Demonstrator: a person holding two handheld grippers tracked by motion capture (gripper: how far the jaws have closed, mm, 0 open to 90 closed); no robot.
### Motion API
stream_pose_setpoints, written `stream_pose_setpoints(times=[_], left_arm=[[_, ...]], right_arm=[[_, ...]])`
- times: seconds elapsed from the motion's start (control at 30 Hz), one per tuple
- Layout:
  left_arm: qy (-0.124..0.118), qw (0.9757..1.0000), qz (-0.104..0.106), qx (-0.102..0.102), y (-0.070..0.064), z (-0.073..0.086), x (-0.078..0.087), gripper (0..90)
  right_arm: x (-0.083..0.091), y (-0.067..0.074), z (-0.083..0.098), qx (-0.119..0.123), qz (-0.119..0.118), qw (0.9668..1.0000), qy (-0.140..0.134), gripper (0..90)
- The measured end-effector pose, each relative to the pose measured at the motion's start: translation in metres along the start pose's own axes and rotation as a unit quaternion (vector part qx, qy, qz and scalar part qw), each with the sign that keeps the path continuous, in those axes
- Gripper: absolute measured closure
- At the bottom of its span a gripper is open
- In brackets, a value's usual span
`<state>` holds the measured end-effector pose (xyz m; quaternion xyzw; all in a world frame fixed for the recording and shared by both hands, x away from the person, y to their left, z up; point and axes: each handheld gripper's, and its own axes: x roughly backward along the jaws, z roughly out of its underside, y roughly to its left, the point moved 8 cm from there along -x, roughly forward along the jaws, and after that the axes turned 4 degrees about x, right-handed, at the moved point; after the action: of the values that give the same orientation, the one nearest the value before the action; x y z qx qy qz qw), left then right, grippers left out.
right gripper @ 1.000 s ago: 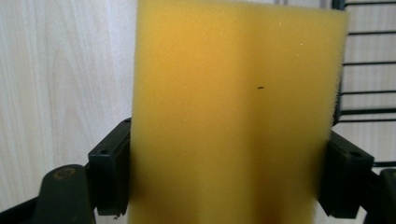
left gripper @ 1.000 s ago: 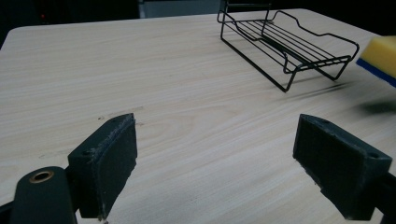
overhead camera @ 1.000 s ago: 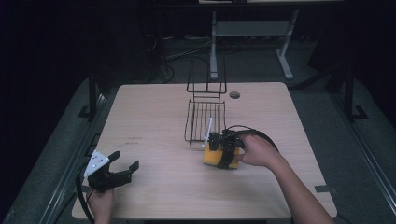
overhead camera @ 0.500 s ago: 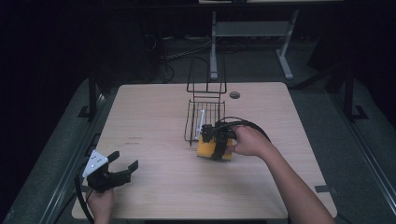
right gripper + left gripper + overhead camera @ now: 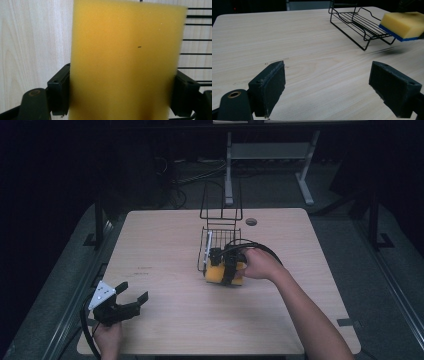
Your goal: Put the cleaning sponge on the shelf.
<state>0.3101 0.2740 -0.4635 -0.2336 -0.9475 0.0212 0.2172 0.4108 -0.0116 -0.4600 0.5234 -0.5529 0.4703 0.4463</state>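
While the right tool [image 5: 226, 270] clamped the yellow, blue-backed foam sponge [image 5: 223, 274] beside the black wire rack [image 5: 216, 246], transfer was underway; lowering inside came next; the left tool [image 5: 131, 297] sat wide, idle.

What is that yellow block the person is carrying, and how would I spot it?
Look at the pale wooden table, then at the black wire rack near its middle. At the rack's near edge, the right gripper holds a sponge off the tabletop between its fingers. It is the one soft yellow thing, with a blue layer underneath.
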Motion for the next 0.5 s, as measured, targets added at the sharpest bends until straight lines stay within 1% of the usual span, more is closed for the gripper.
stream_pose_setpoints(times=[0.03,0.1,0.17,0.27,0.43,0.47,0.5], left_arm=[[0.000,1.0000,0.001,0.000,0.000,0.000,0.000,13.0],[-0.001,1.0000,0.000,0.001,0.000,0.000,0.000,12.9],[-0.001,1.0000,0.000,0.001,0.000,0.000,0.000,13.0],[0.000,1.0000,0.001,0.000,0.000,0.000,0.001,13.0],[0.000,1.0000,0.001,0.001,0.000,0.000,0.001,13.0],[-0.002,1.0000,0.002,0.003,0.000,0.000,0.000,13.0],[-0.002,1.0000,0.002,0.003,0.000,0.000,0.000,13.0]], right_arm=[[0.000,-0.001,-0.001,-0.001,-0.003,1.0000,0.000,20.8],[0.000,-0.004,-0.002,0.003,-0.001,1.0000,0.004,20.8],[0.000,-0.007,-0.004,-0.002,-0.008,1.0000,-0.002,20.9],[-0.001,-0.012,-0.003,0.001,0.000,0.9999,0.010,20.8],[0.000,-0.018,-0.006,0.004,0.001,0.9999,0.011,20.9],[0.000,-0.021,-0.008,-0.002,-0.001,1.0000,0.008,20.9],[0.000,-0.021,-0.008,-0.002,-0.001,1.0000,0.008,20.9]])
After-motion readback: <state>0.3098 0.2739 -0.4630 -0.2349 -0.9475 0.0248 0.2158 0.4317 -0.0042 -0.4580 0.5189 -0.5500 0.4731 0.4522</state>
